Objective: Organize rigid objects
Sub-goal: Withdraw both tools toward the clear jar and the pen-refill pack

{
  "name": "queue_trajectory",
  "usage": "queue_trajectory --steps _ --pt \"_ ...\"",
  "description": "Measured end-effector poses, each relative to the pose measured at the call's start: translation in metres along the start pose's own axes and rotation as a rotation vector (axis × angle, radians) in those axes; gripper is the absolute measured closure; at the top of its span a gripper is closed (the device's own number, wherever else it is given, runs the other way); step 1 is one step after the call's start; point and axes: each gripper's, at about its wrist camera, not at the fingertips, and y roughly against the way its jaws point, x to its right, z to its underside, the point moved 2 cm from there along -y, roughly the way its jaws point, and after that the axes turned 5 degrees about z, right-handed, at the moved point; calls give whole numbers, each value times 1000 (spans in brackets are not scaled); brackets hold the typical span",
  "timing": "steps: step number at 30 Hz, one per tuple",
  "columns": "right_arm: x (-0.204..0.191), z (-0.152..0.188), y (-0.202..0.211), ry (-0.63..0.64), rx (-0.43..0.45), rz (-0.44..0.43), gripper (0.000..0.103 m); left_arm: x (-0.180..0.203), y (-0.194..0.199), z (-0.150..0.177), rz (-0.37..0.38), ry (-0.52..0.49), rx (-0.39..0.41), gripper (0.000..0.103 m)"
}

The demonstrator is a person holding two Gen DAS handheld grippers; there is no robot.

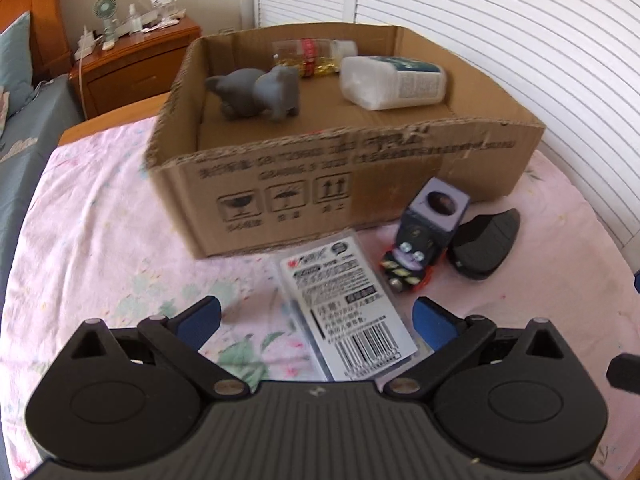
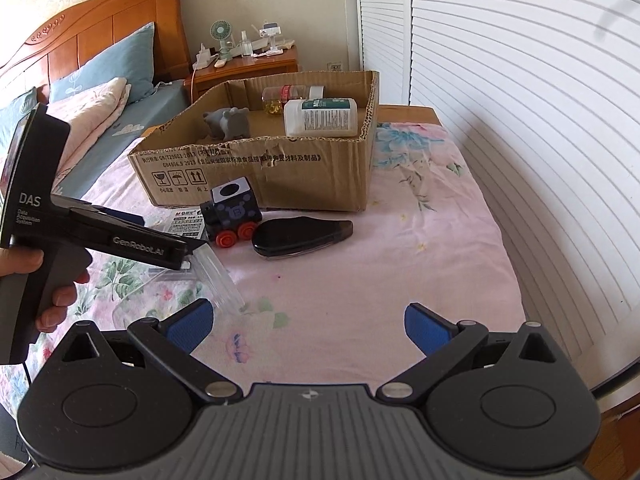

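Note:
An open cardboard box [image 1: 320, 192] [image 2: 300, 176] stands on the pink floral cloth. It holds a grey toy animal [image 1: 260, 92] [image 2: 228, 122], a white bottle [image 1: 394, 80] [image 2: 320, 118] on its side and a clear capsule bottle [image 1: 316, 56] [image 2: 288, 98]. In front of the box lie a toy train [image 1: 420, 236] [image 2: 234, 216], a black case [image 1: 484, 240] [image 2: 300, 236] and a flat barcoded package [image 1: 344, 280] [image 2: 218, 280]. My left gripper [image 1: 318, 318] [image 2: 100, 236] is open, its fingers either side of the package. My right gripper [image 2: 308, 326] is open over bare cloth.
A bed with pillows [image 2: 100, 68] lies to the left, and a wooden nightstand [image 1: 132, 60] [image 2: 244, 66] with a small fan and bottles stands behind. White louvred doors [image 2: 520, 100] run along the right. A hand [image 2: 52, 292] grips the left tool.

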Motion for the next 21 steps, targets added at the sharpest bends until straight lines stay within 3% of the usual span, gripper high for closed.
queue_trajectory --steps 10,17,21 --pt "-11 -1 -2 29 -5 -31 0 -35 22 23 -58 41 11 1" --pt "-33 -5 0 90 -19 -172 0 -56 32 30 -193 79 20 1" --pt "-55 -12 -6 175 -20 -235 0 -61 42 35 -166 115 32 1"
